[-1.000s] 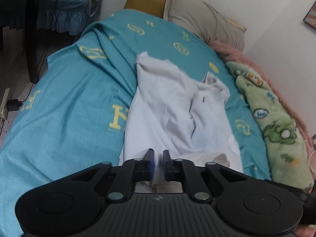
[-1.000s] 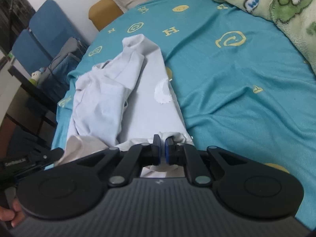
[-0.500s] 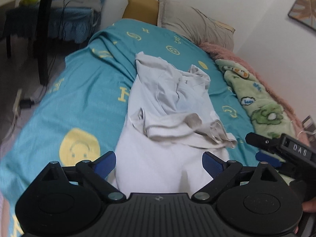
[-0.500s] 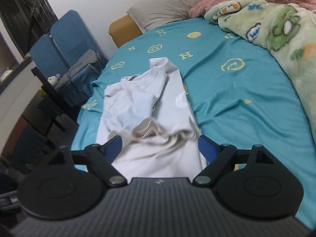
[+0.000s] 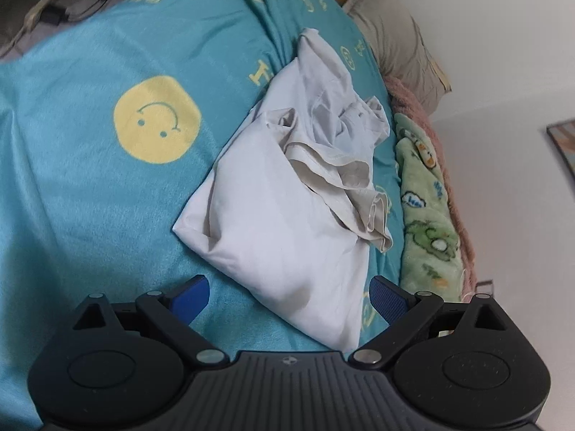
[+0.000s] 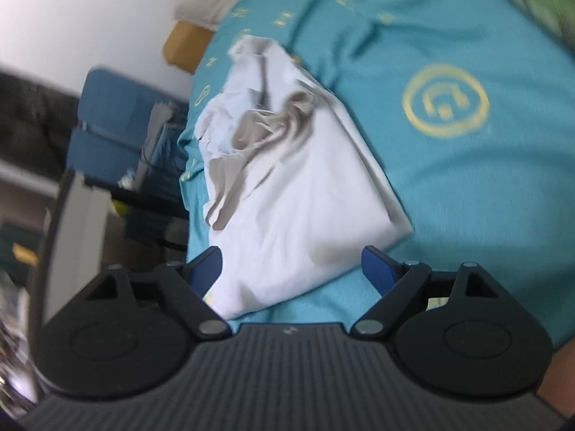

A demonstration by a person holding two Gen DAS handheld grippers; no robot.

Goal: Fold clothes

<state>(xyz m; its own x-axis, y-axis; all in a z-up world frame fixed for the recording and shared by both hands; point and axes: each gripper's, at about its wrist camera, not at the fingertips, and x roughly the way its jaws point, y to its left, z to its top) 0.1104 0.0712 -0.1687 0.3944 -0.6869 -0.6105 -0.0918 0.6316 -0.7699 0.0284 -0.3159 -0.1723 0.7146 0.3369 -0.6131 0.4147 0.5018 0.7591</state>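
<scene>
A white garment (image 5: 287, 222) lies on the teal bed sheet (image 5: 90, 194), folded over on itself, with its hem bunched across the middle. It also shows in the right wrist view (image 6: 298, 186). My left gripper (image 5: 289, 296) is open and empty, held above the garment's near folded edge. My right gripper (image 6: 291, 269) is open and empty, above the near edge from the other side. The right wrist view is blurred and tilted.
A green cartoon blanket (image 5: 427, 222) and a pink blanket lie along the wall side. Pillows (image 5: 391, 39) lie at the head of the bed. Blue chairs (image 6: 107, 125) and a dark desk stand beside the bed.
Both grippers opened and let go of the garment's hem, which now lies folded over the middle. Both have since tilted and moved closer to the near folded edge.
</scene>
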